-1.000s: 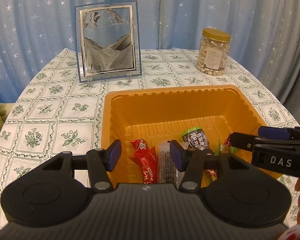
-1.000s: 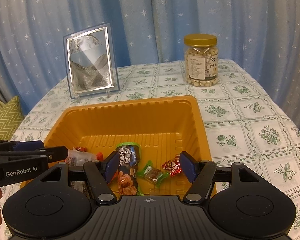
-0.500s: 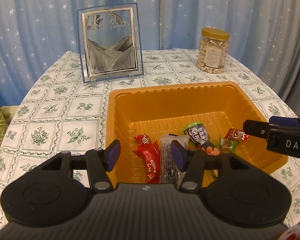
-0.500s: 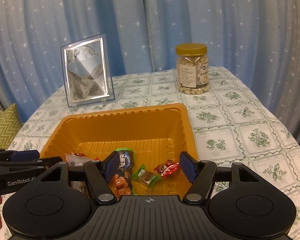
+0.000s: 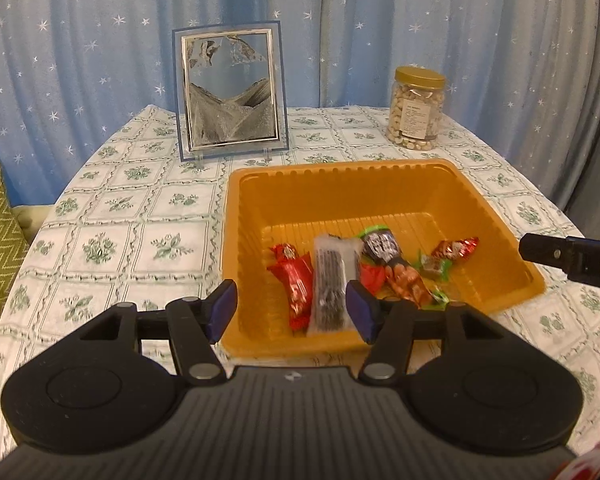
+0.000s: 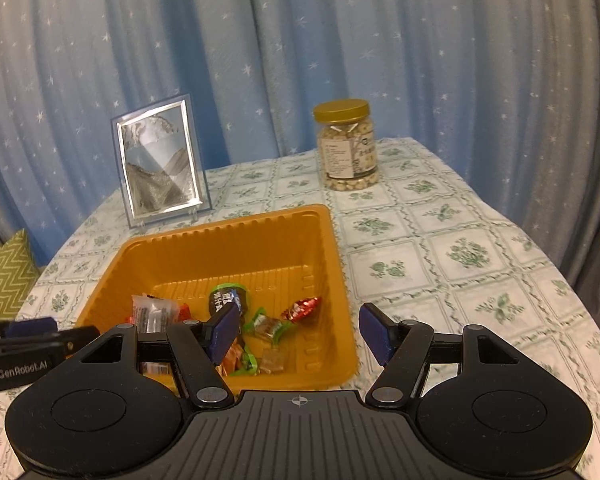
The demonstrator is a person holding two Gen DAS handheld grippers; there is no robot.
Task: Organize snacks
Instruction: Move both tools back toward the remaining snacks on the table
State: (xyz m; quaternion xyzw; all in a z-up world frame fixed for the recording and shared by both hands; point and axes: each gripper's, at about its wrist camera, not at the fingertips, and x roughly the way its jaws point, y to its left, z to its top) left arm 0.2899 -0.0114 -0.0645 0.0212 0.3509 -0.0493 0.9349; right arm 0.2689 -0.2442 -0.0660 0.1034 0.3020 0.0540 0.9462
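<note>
Left wrist view: left tool open, empty, above near rim of tray; snacks just ahead, inside. Right tool open, empty too. Step probably final check; next, if any, look for stray snack on surface.

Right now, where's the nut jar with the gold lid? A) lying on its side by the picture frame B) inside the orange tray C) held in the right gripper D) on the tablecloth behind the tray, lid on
D: the nut jar stands upright on the tablecloth beyond the orange tray, gold lid on; the right gripper is open and empty.
</note>
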